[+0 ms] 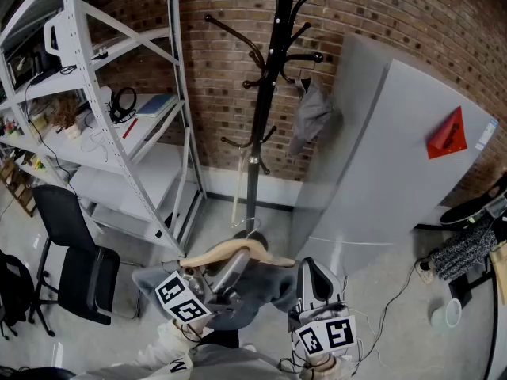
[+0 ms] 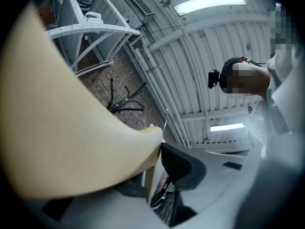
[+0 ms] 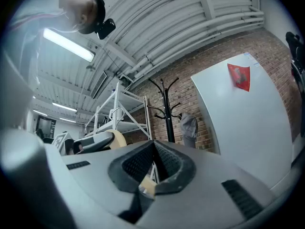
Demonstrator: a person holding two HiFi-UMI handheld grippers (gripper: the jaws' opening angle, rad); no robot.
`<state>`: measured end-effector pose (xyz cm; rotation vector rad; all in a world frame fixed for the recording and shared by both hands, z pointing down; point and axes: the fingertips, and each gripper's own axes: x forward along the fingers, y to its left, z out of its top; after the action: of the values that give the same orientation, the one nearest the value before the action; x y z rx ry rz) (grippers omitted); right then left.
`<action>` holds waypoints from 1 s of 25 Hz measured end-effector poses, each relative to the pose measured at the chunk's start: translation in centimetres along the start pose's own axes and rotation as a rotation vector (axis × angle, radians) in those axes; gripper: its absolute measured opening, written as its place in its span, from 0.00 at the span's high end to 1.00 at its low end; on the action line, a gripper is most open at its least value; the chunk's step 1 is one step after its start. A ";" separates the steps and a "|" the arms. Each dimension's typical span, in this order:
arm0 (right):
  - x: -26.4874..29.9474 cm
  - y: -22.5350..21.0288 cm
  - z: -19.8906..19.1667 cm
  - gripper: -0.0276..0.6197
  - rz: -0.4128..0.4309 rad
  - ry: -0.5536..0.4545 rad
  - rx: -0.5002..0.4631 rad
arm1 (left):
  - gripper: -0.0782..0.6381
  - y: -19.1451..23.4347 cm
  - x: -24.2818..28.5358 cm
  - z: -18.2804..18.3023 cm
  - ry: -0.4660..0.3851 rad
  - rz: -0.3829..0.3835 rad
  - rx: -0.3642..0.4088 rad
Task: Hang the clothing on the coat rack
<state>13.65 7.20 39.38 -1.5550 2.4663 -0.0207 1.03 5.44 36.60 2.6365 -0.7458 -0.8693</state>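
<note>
My left gripper has its jaws pinched on the one wooden hanger. My right gripper nips its other end. One grey garment hangs from it, near the one coat rack.

1. Head view: up high, facing forward and steeply down; the coat rack stands at 12 o'clock, farther off.
2. Left gripper view: tipped up at the ceiling, jammed right against the hanger at 9 o'clock.
3. Right gripper view: also tipped up, rack dead ahead.
4. All three share the rack and shelving.
</note>
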 end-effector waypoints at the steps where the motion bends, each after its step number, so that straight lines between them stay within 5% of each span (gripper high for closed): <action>1: 0.6 -0.1 -0.3 0.92 -0.002 0.005 -0.002 | 0.76 0.6 0.1 0.0 0.001 0.001 -0.002; 25: 18.5 -0.8 -3.7 0.92 -0.118 0.013 -0.052 | 0.76 16.4 5.5 4.6 0.068 -0.160 -0.078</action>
<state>6.01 -10.08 39.76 -1.7257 2.3992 0.0136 -4.37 -11.61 36.88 2.6689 -0.4794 -0.8271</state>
